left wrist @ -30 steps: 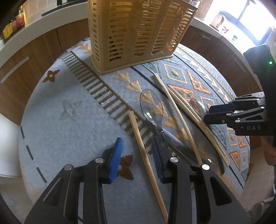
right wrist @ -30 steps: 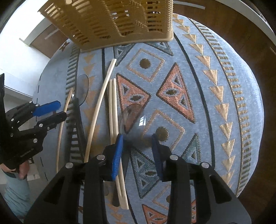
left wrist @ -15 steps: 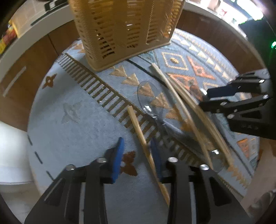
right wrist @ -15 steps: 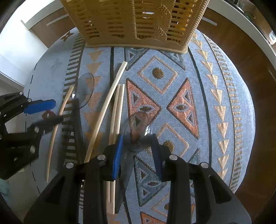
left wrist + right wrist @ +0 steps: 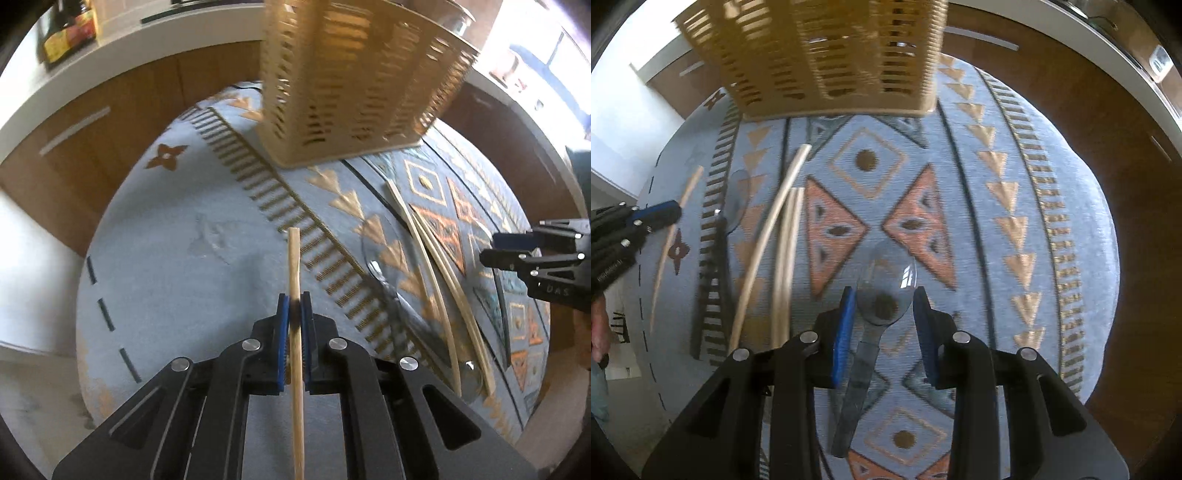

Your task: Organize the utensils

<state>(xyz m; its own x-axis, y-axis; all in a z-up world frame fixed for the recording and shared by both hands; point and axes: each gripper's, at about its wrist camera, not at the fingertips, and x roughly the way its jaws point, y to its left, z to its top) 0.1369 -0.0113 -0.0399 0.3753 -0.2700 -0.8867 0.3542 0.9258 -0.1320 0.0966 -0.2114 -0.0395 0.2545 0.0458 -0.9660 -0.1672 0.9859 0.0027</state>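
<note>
slatted tan plastic basket (image 5: 354, 85) stands on woven patterned cloth (image 5: 177, 258) | left gripper (image 5: 294, 306) pinches a thin wooden chopstick (image 5: 294, 266), tip pointing at the basket | right gripper (image 5: 884, 314) jaws wide, straddling a clear plastic spoon (image 5: 886, 291), bowl toward the basket, apparently lying on the cloth | three pale chopsticks (image 5: 783, 236) lie loose left of it

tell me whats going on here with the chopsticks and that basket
A person is sorting utensils on a patterned cloth. The left hand-held gripper is shut on one wooden chopstick. The right hand-held gripper is open around a clear plastic spoon, not yet gripping it. Three more chopsticks and a second clear spoon lie on the cloth. The slotted basket stands at the far end.
</note>
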